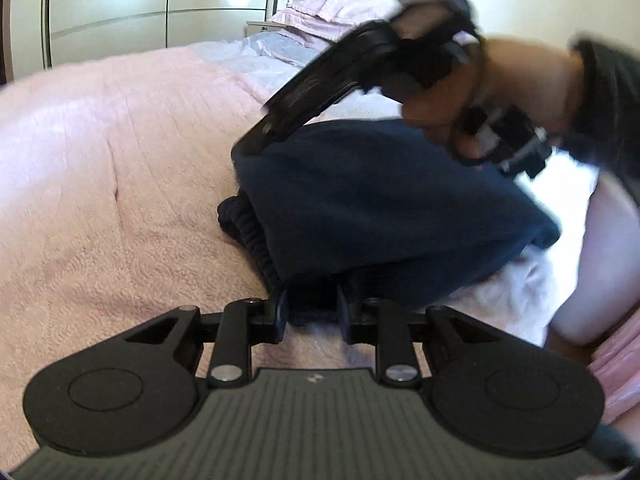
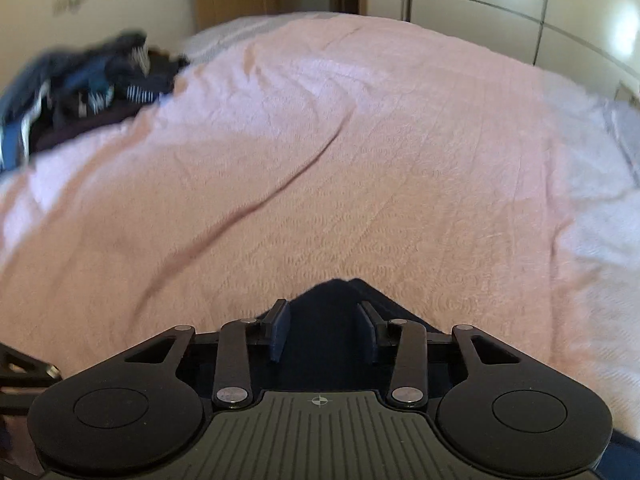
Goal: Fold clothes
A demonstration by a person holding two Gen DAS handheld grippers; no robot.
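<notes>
Mid-fold: left gripper (image 1: 312,312) and right gripper (image 2: 324,328) both clenched on navy garment (image 1: 380,208); pile (image 2: 88,92), upper left, unfolded.

A: Where does the garment (image 1: 380,196) lie?
B: On the bedspread (image 1: 120,184), toward its right side in the left wrist view, with its near edge between the left gripper (image 1: 312,312) fingers.
A: And the right gripper (image 2: 324,332)?
B: A corner of the garment sits between its fingers; a pile of clothes (image 2: 84,92) lies far left, the wardrobe (image 2: 520,12) behind the bed.
</notes>
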